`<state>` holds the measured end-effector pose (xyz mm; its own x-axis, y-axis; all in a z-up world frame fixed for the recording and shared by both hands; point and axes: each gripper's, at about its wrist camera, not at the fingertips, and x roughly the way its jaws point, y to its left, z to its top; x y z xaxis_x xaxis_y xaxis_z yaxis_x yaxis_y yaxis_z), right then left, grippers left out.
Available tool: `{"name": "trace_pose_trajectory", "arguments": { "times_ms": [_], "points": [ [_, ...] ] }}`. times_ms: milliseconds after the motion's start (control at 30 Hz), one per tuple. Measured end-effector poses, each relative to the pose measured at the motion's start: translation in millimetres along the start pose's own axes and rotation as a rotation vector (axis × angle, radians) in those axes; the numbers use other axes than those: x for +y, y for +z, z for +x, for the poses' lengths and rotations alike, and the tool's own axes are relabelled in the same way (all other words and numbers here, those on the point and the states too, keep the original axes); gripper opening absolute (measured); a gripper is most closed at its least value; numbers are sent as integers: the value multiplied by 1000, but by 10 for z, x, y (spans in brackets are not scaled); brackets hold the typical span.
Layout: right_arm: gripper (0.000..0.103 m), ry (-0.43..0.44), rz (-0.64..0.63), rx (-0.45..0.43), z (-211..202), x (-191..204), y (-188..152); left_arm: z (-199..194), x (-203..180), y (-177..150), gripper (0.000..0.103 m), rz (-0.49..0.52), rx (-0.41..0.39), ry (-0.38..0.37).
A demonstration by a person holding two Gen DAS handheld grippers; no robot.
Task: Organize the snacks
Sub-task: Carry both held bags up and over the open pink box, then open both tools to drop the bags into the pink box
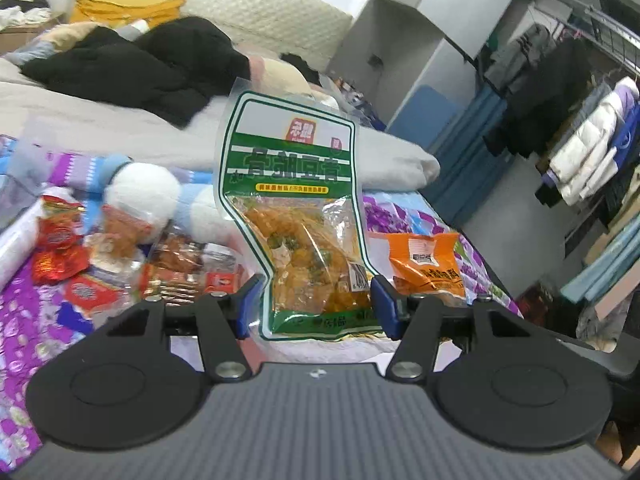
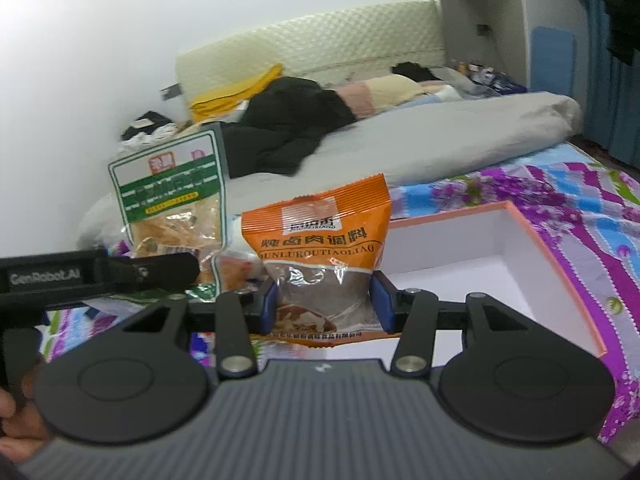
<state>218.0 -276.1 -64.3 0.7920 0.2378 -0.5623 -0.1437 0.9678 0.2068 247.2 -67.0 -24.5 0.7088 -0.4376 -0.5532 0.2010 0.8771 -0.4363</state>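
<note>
Left gripper (image 1: pixel 316 304) clamped on green pouch (image 1: pixel 292 208), held upright between jaws. Right gripper (image 2: pixel 324 306) clamped on orange packet (image 2: pixel 320 256); open box (image 2: pixel 480 264) just right of its jaws. Risk: slick film, low grips; either could slide or flop out before reaching box.

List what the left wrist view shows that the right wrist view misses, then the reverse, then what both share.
Only the left wrist view: the left claw shut on the green tofu snack packet, a heap of red snack packets and a white-and-blue plush toy.

Only the right wrist view: the right claw shut on the orange seasoning packet, and an open white box with an orange rim just behind it.

Both: both packets, the purple floral bedsheet and the black jacket on the bed.
</note>
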Motion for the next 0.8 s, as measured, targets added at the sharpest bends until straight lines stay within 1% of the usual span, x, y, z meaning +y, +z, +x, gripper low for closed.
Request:
{"name": "trace_pose_trajectory", "arguments": {
  "times_ms": [167, 400, 433, 533, 733, 800],
  "points": [
    [50, -54, 40, 33, 266, -281, -15, 543, 4, -12, 63, 29, 70, -8],
    [50, -111, 65, 116, 697, -628, -130, 1207, 84, -87, 63, 41, 161, -12],
    [50, -115, 67, 128, 747, -659, -154, 1297, 95, -95, 60, 44, 173, -17],
    [50, -117, 76, 161, 904, -729, -220, 1501, 128, -124, 59, 46, 206, -20],
    [52, -128, 85, 201, 1123, -807, -285, 1735, 145, -122, 59, 59, 230, -39],
    [53, -133, 101, 218, 1184, -849, -308, 1765, 158, -120, 59, 63, 232, -33]
  ]
}}
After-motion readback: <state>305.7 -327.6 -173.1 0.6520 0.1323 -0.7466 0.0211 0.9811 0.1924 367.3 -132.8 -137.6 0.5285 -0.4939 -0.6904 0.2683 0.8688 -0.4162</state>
